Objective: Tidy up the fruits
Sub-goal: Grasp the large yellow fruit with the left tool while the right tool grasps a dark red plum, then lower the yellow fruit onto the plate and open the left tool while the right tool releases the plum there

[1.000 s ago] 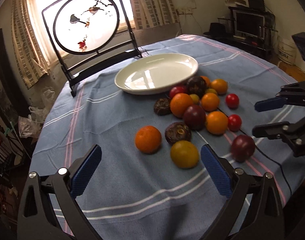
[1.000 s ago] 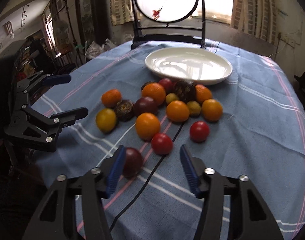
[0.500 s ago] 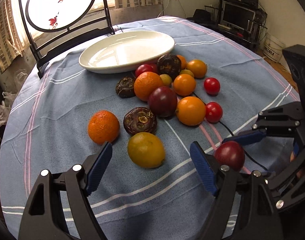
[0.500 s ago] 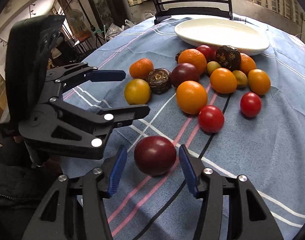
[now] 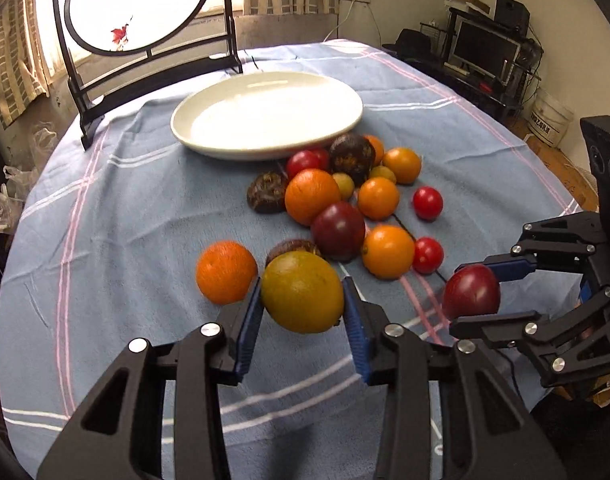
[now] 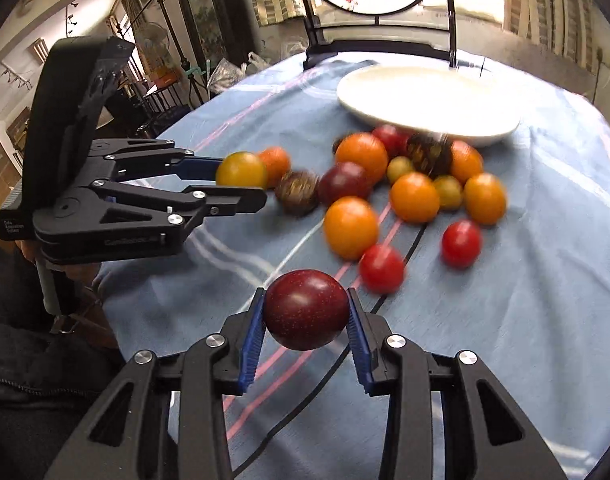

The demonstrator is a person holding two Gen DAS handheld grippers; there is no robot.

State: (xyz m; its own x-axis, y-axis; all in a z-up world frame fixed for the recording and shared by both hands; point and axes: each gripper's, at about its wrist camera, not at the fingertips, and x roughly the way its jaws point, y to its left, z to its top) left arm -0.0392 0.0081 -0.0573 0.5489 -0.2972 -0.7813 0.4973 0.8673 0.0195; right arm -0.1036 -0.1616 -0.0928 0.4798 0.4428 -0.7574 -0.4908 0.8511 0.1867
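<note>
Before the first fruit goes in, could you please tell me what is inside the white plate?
Nothing shows inside the white plate: its bowl is bare, with only window glare. All fruit lies on the blue tablecloth outside it. A dark brown fruit hides a short stretch of the near rim.

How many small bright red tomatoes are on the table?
3 for sure: one at the pile's right edge, one nearer the camera beside an orange fruit, one by the white plate. More may hide behind it.

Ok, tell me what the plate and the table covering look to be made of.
Plate: probably glazed ceramic, though plastic can't be ruled out; white, glossy, mirrors the window light. Table covering: woven cloth, matte blue with pink and white stripes; it wrinkles and drapes over the edge.
</note>
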